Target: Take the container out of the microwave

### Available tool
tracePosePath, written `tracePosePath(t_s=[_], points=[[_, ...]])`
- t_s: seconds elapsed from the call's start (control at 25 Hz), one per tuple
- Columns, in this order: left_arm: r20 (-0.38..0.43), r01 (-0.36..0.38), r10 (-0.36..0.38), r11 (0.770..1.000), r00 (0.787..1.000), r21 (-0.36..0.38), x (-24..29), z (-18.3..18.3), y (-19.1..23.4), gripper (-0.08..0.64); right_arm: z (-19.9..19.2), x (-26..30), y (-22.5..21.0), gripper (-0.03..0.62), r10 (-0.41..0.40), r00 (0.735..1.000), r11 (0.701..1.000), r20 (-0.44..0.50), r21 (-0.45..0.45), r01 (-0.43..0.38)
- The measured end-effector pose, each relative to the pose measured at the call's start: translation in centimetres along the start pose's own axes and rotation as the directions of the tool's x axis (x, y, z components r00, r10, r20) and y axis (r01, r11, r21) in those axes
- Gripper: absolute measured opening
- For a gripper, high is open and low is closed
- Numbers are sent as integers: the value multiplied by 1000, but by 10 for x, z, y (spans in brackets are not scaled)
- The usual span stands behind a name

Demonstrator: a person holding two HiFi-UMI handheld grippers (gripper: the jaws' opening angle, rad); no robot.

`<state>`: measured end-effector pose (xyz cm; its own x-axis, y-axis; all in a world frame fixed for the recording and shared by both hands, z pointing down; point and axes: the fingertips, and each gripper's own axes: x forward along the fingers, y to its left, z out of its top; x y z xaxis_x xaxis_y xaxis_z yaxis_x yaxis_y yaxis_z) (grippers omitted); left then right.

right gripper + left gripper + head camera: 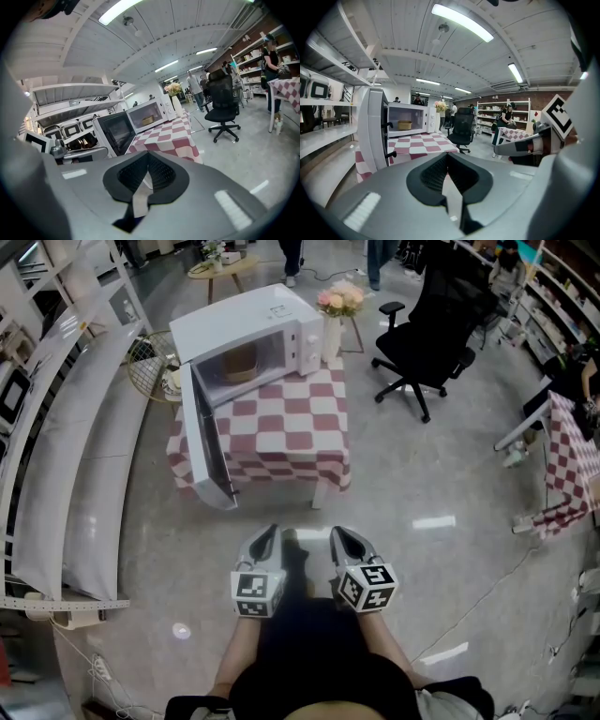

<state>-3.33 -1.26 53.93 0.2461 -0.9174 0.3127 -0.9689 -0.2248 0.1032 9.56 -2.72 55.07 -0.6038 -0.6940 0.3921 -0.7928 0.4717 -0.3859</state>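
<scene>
Head view: a tan round container sits inside the white microwave on the far red-and-white checked table. The microwave's door swings open at the left. The left gripper and right gripper hover side by side near the person, well apart from the table. Both have their jaws pressed together, empty.

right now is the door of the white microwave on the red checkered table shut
No, the white microwave has its door swung wide open, showing the tan round container inside.
</scene>
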Motion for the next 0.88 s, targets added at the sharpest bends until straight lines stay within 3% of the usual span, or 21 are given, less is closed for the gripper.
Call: tracePosePath(t_s=[0.48, 0.88], points=[[-9, 13, -13, 1000, 1000, 8, 21, 6, -3, 8, -1, 2, -14, 2, -15, 1000, 1000, -17, 24, 16], [-2, -7, 7, 1000, 1000, -11, 68, 25, 15, 8, 27, 46, -36, 2, -9, 999, 1000, -36, 17, 10]])
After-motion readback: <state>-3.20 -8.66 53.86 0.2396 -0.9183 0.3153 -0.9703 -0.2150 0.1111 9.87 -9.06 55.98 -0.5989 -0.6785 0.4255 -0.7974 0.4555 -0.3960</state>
